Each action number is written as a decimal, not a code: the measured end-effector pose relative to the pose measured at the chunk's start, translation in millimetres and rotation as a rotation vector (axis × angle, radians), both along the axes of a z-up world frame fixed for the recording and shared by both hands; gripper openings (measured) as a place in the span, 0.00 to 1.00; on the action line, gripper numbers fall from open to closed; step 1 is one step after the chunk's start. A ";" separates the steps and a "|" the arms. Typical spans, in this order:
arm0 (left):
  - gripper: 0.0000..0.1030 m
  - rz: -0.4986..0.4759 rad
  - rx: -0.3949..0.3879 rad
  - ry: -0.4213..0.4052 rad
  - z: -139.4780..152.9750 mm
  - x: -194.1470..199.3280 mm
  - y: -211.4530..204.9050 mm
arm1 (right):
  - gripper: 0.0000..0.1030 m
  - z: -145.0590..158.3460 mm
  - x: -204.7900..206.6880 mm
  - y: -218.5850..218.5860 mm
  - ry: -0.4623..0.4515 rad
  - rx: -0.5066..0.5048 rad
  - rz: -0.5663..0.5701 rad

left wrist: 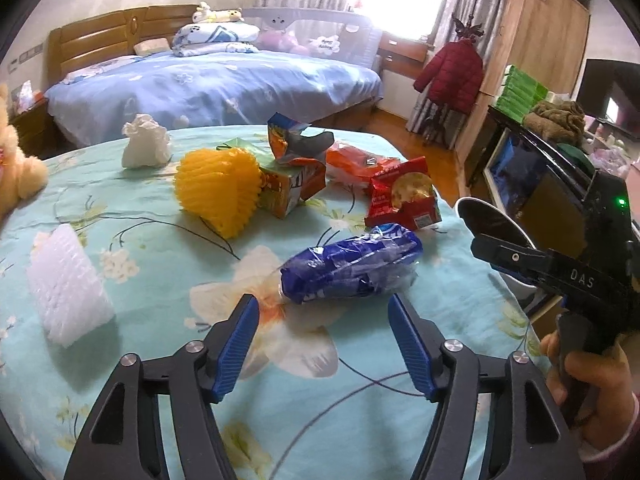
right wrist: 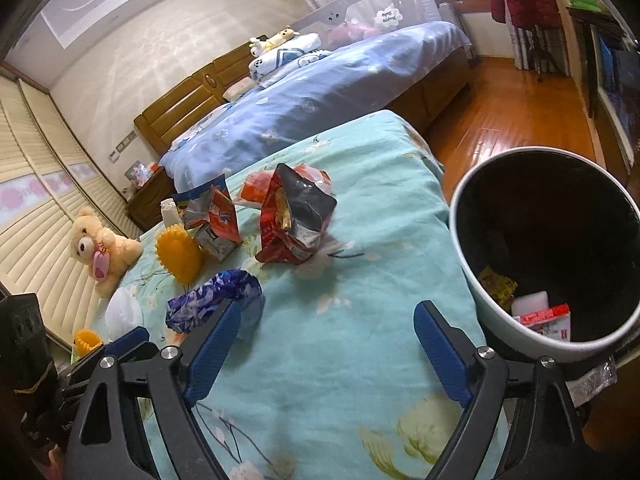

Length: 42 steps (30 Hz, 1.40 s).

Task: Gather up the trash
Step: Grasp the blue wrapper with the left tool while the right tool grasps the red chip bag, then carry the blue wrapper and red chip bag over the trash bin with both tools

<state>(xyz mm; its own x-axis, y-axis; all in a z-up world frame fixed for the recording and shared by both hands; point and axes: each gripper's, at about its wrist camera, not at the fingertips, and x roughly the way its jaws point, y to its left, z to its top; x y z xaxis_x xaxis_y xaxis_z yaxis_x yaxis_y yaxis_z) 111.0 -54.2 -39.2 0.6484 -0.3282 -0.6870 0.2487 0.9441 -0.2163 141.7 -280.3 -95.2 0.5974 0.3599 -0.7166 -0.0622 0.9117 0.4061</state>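
Trash lies on a bed with a teal floral cover [left wrist: 160,360]. My left gripper [left wrist: 324,304] is open and empty, its jaws either side of the near end of a crumpled blue wrapper [left wrist: 352,268], just short of it. Beyond lie a red snack bag [left wrist: 404,196], a yellow foam net [left wrist: 218,190], an orange carton [left wrist: 288,188], a white tissue ball [left wrist: 146,142] and white foam [left wrist: 68,284]. My right gripper [right wrist: 328,312] is open and empty above the cover, beside a white bin [right wrist: 472,248] holding several scraps. The blue wrapper [right wrist: 212,296] lies by its left finger.
A teddy bear [right wrist: 100,248] sits at the bed's far side. A second bed with a blue quilt [left wrist: 224,84] stands behind. Wooden floor [right wrist: 500,120], a dark cabinet [left wrist: 532,184] and a red jacket [left wrist: 450,76] are to the right. The right gripper's body [left wrist: 576,276] is at the right edge.
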 end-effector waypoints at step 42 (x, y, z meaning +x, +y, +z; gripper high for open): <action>0.46 -0.255 0.225 -0.028 -27.6 69.7 -58.3 | 0.13 -13.0 33.6 1.1 0.037 0.053 0.033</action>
<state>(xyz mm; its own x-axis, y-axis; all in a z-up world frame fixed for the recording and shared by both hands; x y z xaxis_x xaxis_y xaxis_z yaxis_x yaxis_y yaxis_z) 180.7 -112.5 -66.8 0.5843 -0.3247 -0.7438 0.4858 0.8741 0.0000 175.3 -279.2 -108.2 0.5581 0.4173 -0.7172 -0.0759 0.8864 0.4567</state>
